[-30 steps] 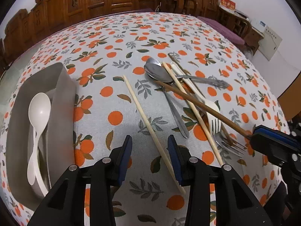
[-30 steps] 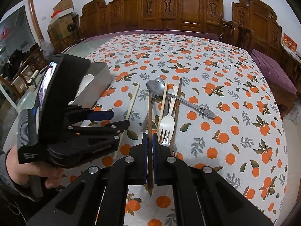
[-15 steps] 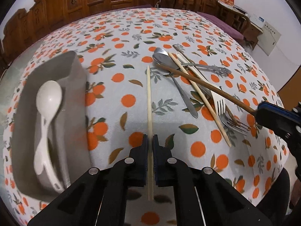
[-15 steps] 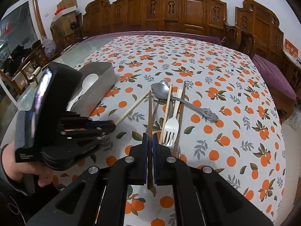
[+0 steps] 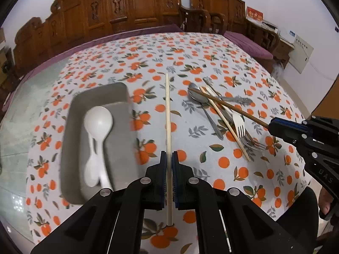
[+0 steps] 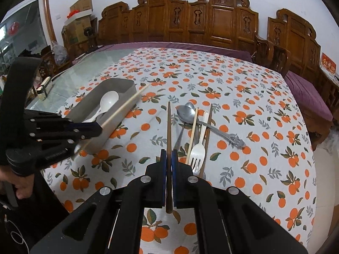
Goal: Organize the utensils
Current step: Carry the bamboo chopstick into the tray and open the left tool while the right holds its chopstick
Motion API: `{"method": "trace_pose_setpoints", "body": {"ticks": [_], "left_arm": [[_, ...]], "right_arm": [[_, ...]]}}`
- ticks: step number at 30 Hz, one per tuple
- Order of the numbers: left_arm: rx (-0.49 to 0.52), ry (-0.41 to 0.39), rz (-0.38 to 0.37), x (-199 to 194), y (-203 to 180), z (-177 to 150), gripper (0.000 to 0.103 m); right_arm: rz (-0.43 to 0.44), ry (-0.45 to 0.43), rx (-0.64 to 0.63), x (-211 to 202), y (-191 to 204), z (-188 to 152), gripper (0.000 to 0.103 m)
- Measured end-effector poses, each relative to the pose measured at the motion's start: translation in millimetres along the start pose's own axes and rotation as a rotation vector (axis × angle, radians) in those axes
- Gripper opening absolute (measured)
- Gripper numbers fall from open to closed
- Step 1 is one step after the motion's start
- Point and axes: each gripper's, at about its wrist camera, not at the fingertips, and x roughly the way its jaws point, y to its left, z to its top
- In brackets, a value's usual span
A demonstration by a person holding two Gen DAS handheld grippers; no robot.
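The left gripper [image 5: 168, 160] clamped a pale chopstick [image 5: 167, 114] pointing straight ahead, the grey tray [image 5: 70, 131] just leftward. The right gripper [image 6: 168, 158] pinched a dark chopstick [image 6: 168, 127], farther off.

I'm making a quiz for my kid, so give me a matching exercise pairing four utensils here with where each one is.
1. pale wooden chopstick
2. dark brown chopstick
3. white plastic spoon
4. white plastic fork

A. inside the grey rectangular tray
B. in the left gripper
C. in the pile on the orange-print tablecloth
D. in the right gripper

Pairs: 1-B, 2-D, 3-A, 4-C
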Motion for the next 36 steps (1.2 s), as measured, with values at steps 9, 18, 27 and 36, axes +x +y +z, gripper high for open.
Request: {"method": "trace_pose_setpoints", "body": {"ticks": [9,18,27,36], "left_arm": [[-0.021,-0.017,0.008,-19.1,33.1,6.1,0.004],[-0.07,0.012,0.025,-7.5,71.4,4.6,0.004],[-0.116,0.067,0.023,22.5,98.5,-3.6,0.004],[-0.119,0.07,0.004,39.2,108.8,1.1,0.004]], "right_arm": [[0.02,-0.024,-0.013,-9.8,9.7,6.6,0.006],[0.026,-0.025,-0.048,-13.0,25.0,6.7,0.006],[0.045,-0.039,-0.059,-19.6,39.2,12.0,0.006],[0.044,-0.032,-0.038,-12.4,50.1,19.8,0.006]]}}
